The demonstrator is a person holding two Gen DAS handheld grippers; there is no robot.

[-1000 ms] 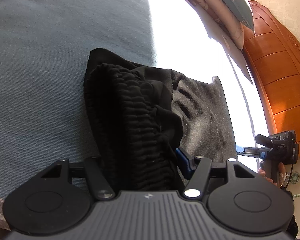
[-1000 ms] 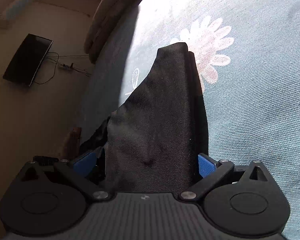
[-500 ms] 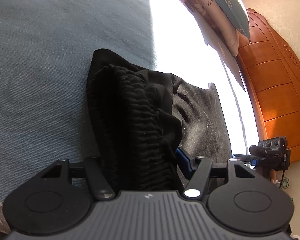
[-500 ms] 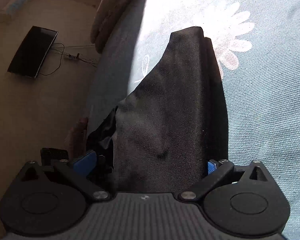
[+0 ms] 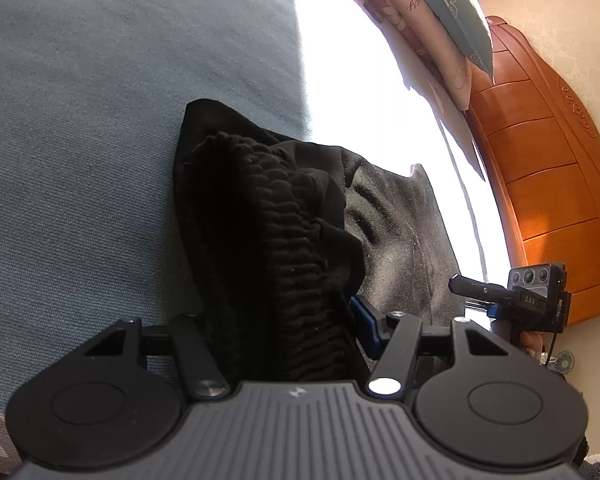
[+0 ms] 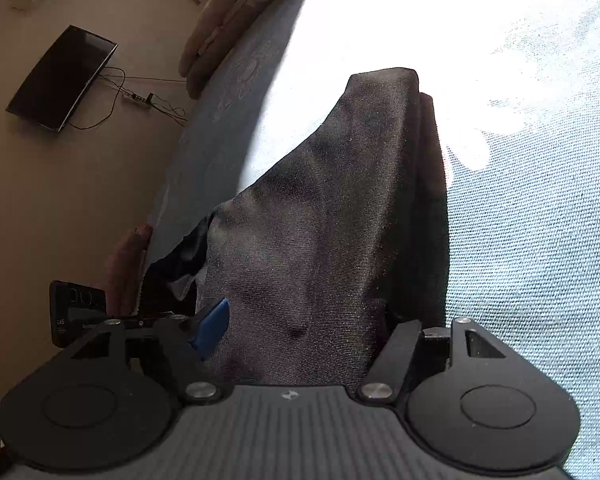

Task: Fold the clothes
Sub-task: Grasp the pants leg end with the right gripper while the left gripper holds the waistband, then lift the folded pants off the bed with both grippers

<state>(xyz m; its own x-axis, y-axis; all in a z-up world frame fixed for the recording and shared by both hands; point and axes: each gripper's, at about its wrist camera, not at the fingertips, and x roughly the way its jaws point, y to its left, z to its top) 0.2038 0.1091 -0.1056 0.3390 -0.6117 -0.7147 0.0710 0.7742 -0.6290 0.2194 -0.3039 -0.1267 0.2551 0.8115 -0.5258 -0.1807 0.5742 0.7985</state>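
A black garment (image 5: 400,232) with a ribbed elastic waistband (image 5: 292,248) hangs folded between both grippers, its far end lying on the grey-blue bedsheet (image 5: 80,120). My left gripper (image 5: 284,320) is shut on the waistband end; its blue pad (image 5: 364,320) shows beside the cloth. My right gripper (image 6: 300,320) is shut on the smoother end of the garment (image 6: 324,220), with a blue pad (image 6: 212,324) at the left. Each gripper shows in the other's view: the right gripper (image 5: 500,292) and the left gripper (image 6: 80,312), the latter held by a hand (image 6: 128,256).
Pillows (image 5: 440,28) lean against an orange wooden headboard (image 5: 548,184) at the bed's far end. A bright sunlit patch (image 5: 360,92) crosses the sheet. Beyond the bed's edge are a dark flat screen (image 6: 60,76) and cables (image 6: 140,98). A small fan (image 5: 564,362) stands low right.
Both grippers have kept hold of the garment. The right gripper now shows higher and closer in the left wrist view. In the right wrist view the cloth reaches further up the frame.
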